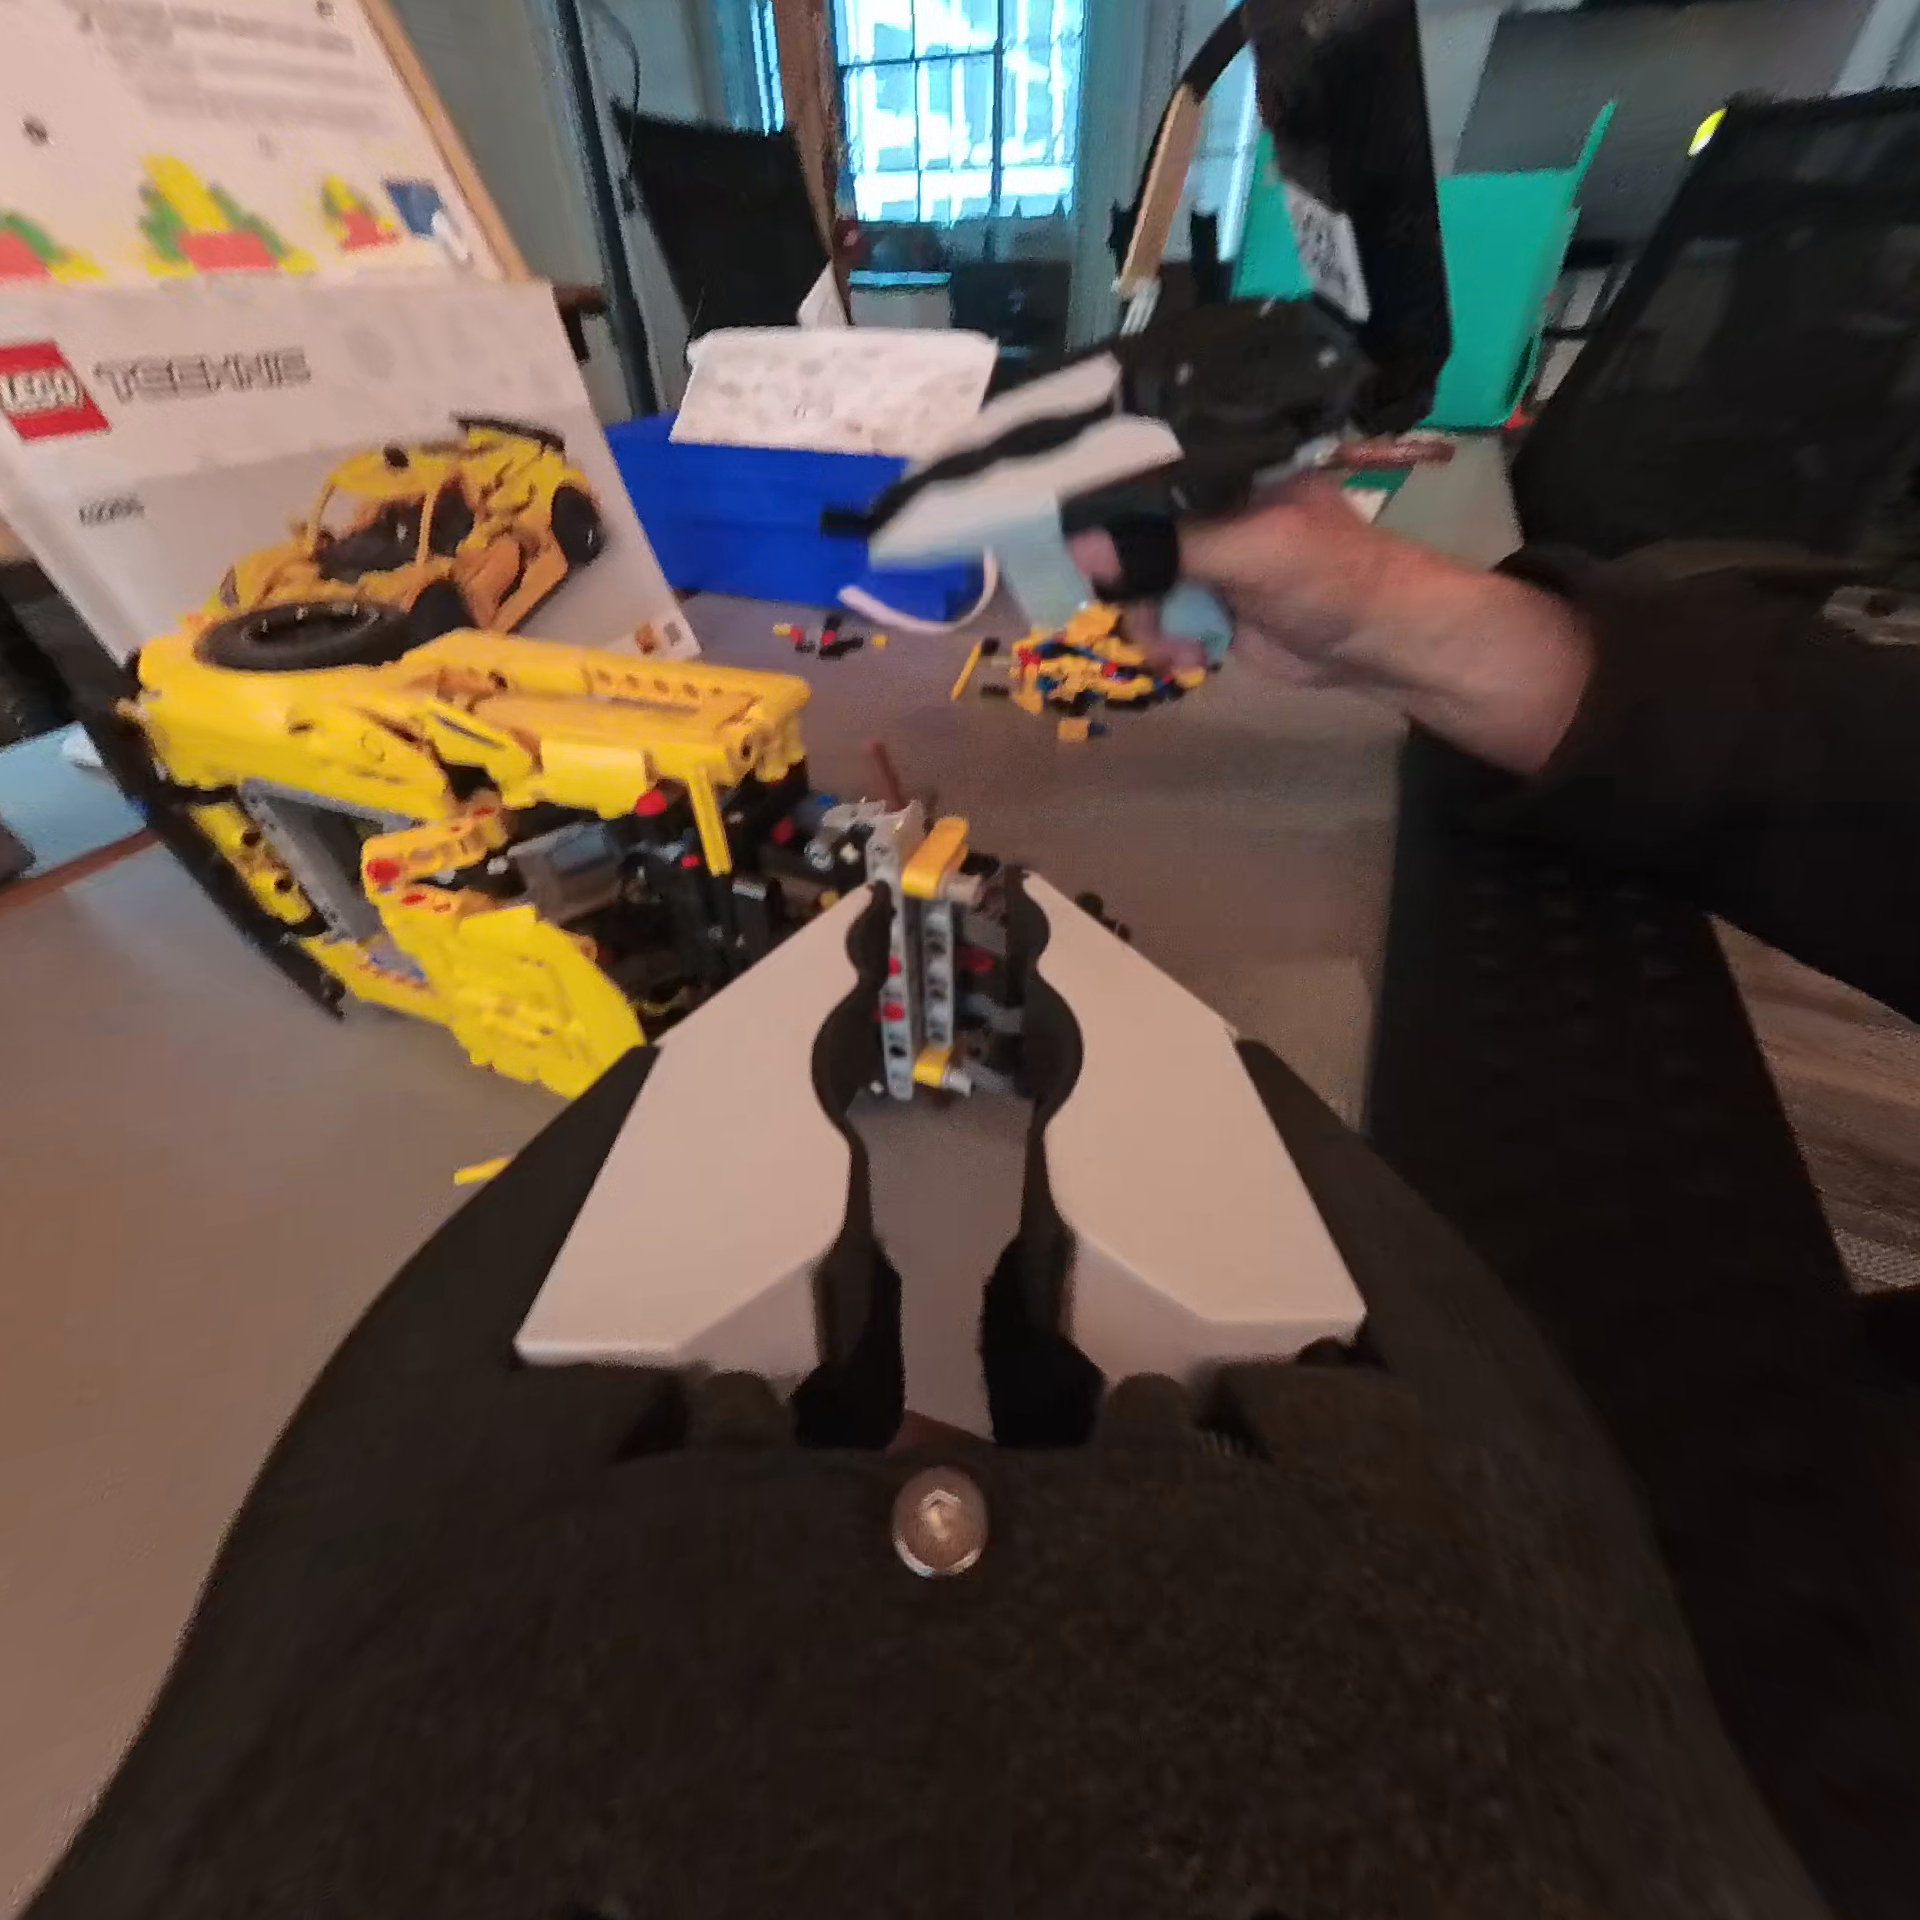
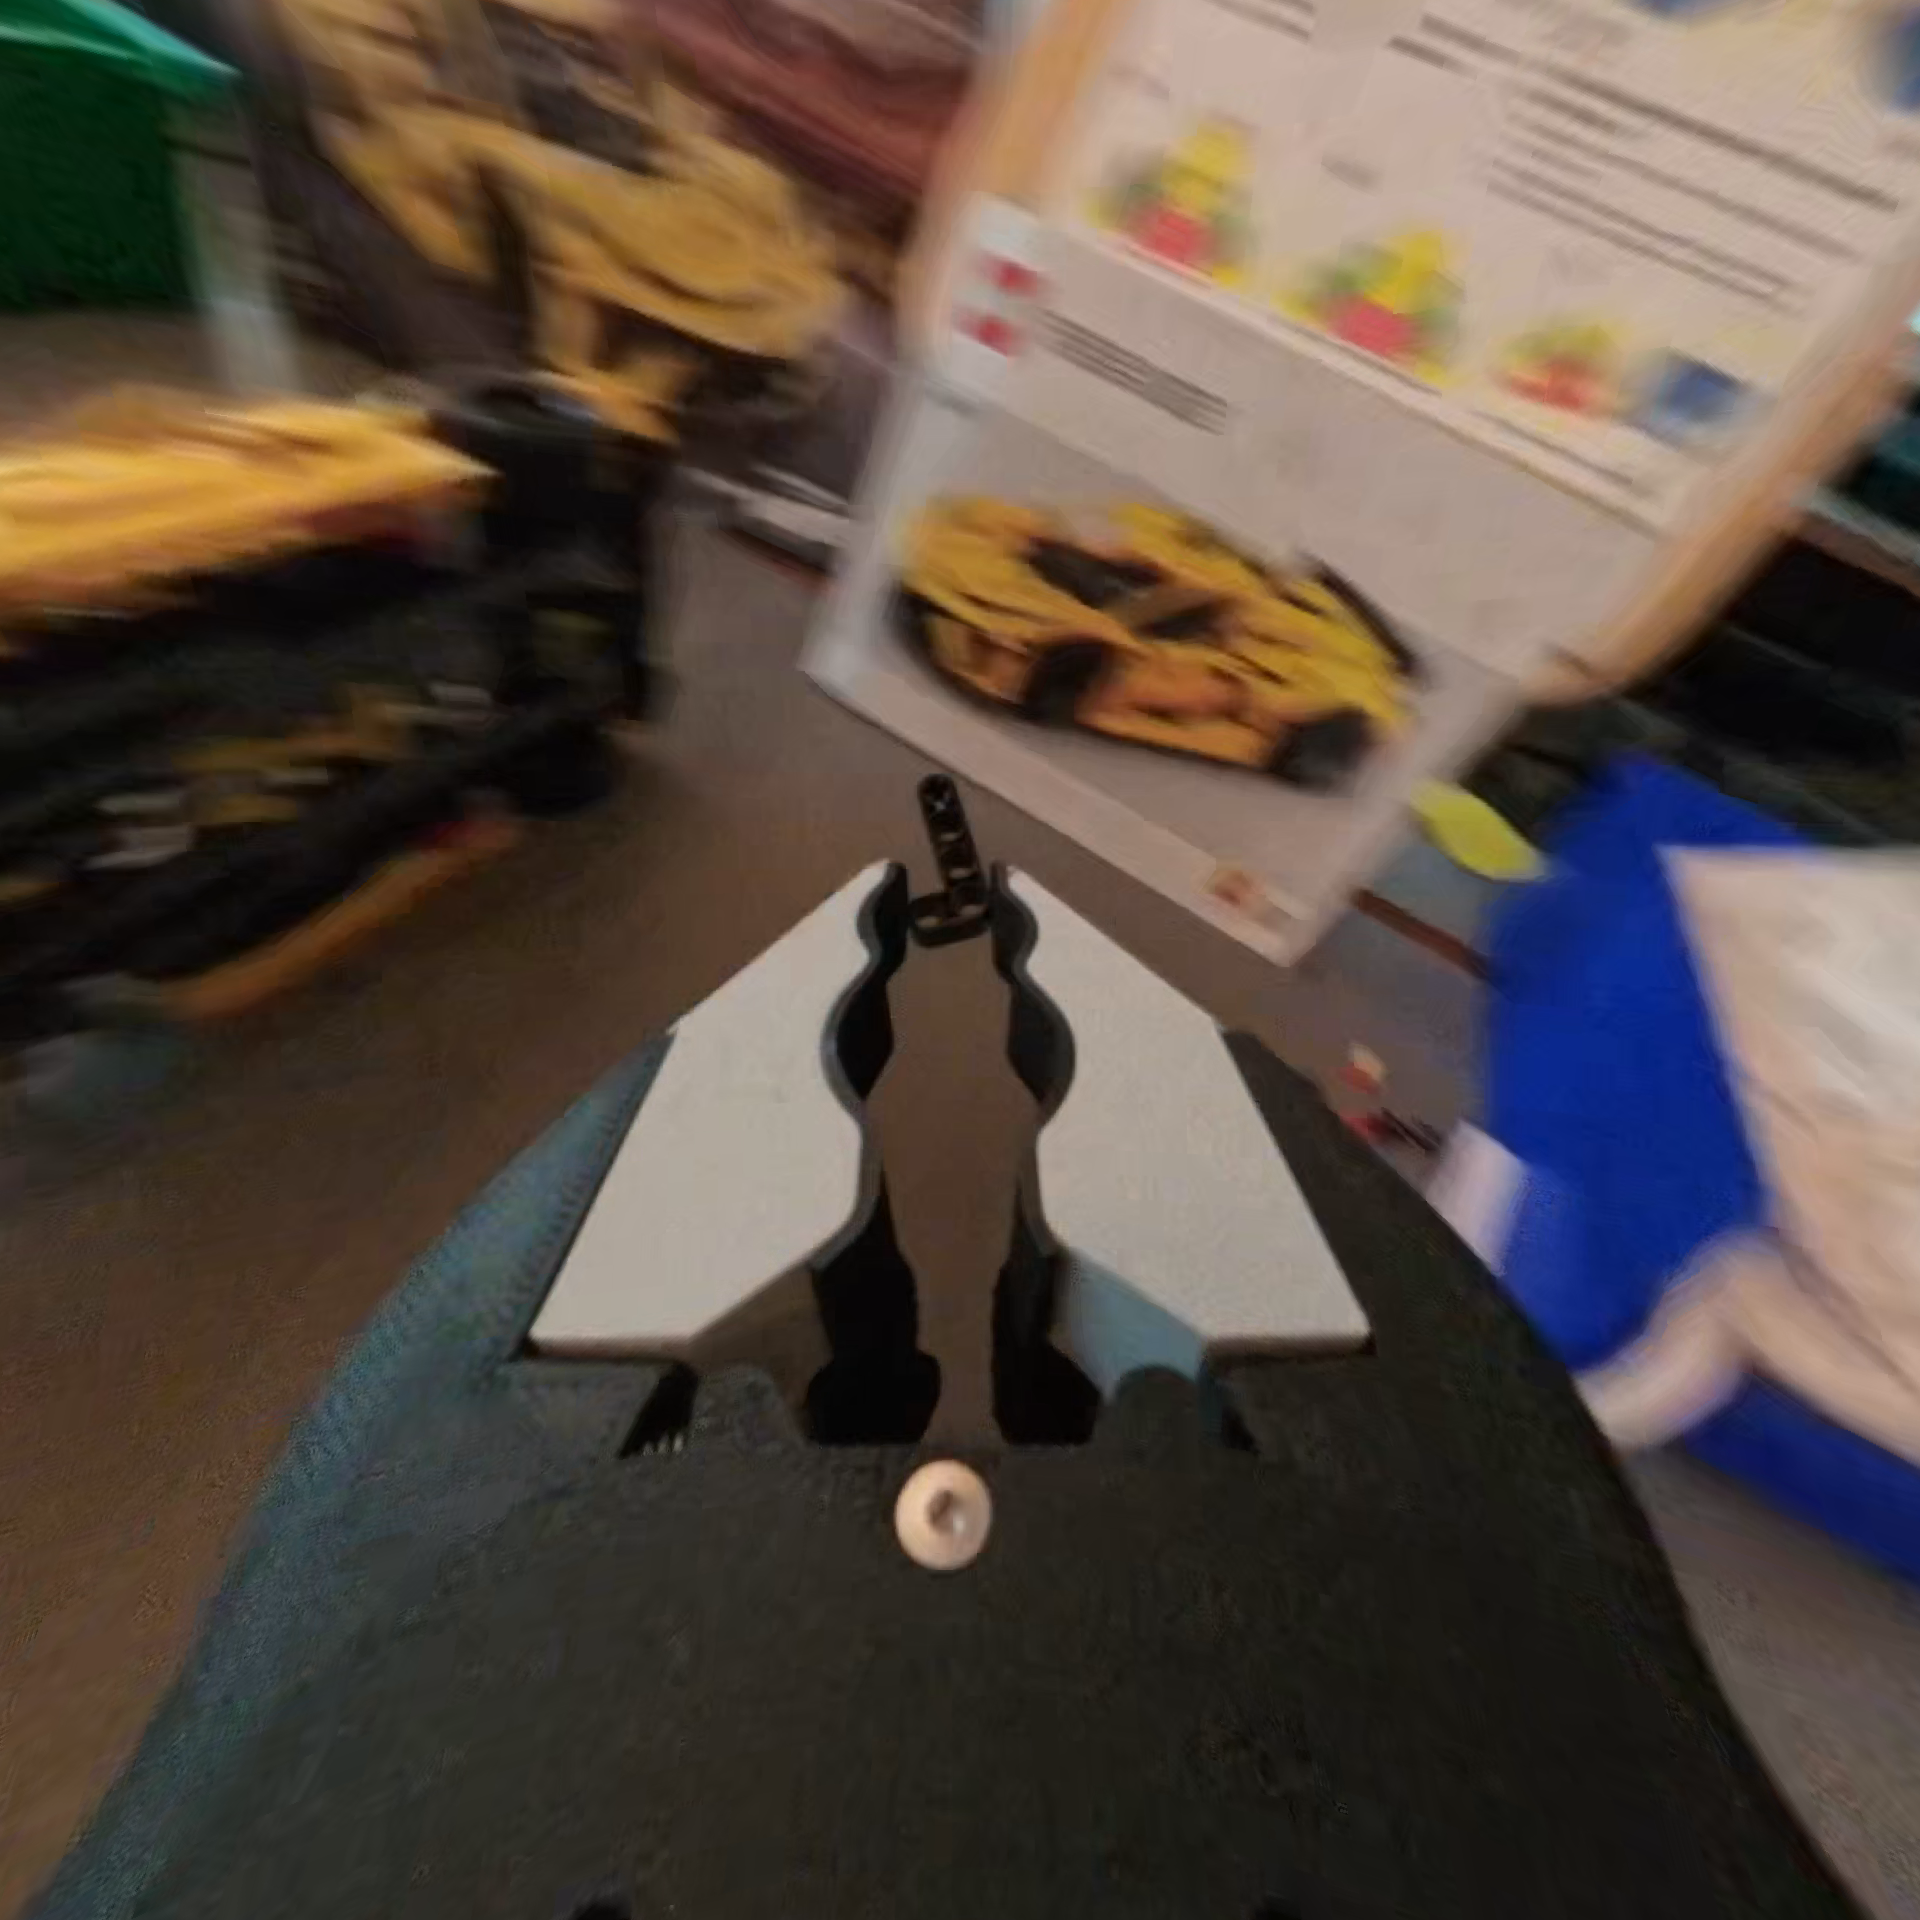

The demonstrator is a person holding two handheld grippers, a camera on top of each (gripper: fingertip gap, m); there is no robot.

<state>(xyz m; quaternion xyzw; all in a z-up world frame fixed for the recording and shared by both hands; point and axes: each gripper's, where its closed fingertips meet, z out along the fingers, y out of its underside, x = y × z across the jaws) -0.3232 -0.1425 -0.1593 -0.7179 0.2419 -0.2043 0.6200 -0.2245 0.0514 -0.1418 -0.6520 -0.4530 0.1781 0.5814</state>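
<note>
A yellow brick-built car model (image 1: 447, 831) lies on its side on the grey table (image 1: 156, 1143). My left gripper (image 1: 951, 904) is shut on a grey and yellow beam assembly (image 1: 920, 977) at the model's near end. My right gripper (image 1: 883, 520), held by a hand (image 1: 1351, 623), hovers above the table at the upper right of the left wrist view. In its own view the right gripper (image 2: 943, 883) is shut on a small black pin piece (image 2: 943, 842) that sticks out past the tips. The model (image 2: 260, 623) shows blurred at the left there.
The set's box (image 1: 312, 468) with a car picture leans behind the model, also in the right wrist view (image 2: 1143, 644). A poster board (image 1: 208, 135) stands behind it. A blue bin (image 1: 758, 520) and a pile of loose pieces (image 1: 1091, 665) lie farther back. A black chair (image 1: 1714, 312) is at right.
</note>
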